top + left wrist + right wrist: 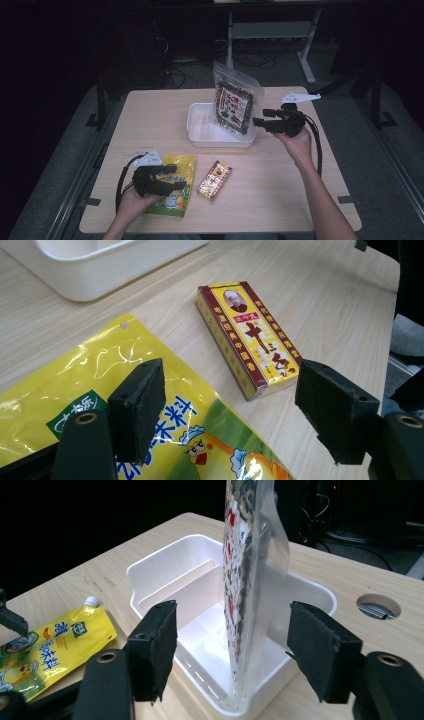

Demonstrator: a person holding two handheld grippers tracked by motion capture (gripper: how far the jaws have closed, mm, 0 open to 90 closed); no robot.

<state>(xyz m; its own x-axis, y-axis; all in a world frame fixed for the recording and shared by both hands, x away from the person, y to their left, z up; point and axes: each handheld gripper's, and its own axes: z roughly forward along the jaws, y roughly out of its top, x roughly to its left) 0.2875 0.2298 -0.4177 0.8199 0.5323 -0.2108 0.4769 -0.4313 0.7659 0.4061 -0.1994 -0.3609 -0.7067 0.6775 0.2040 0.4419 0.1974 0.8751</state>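
Note:
A clear snack bag (233, 102) with a red and dark print stands upright in the white bin (197, 125), leaning toward its right wall. In the right gripper view the bag (250, 580) rises edge-on between my right gripper's (235, 630) pads, with a gap on each side. In the high view that gripper (260, 116) is open just right of the bag. My left gripper (176, 176) is open low over a yellow pouch (175, 200), nothing between its pads (140, 405). A red-and-yellow box (250, 340) lies flat just beyond them.
The bin (165, 565) has a divider and an empty left compartment. The yellow pouch (55, 640) lies near the table's front left. A round cable hole (378, 606) sits in the tabletop behind the bin. Desk legs and cables stand on the dark floor beyond the far edge.

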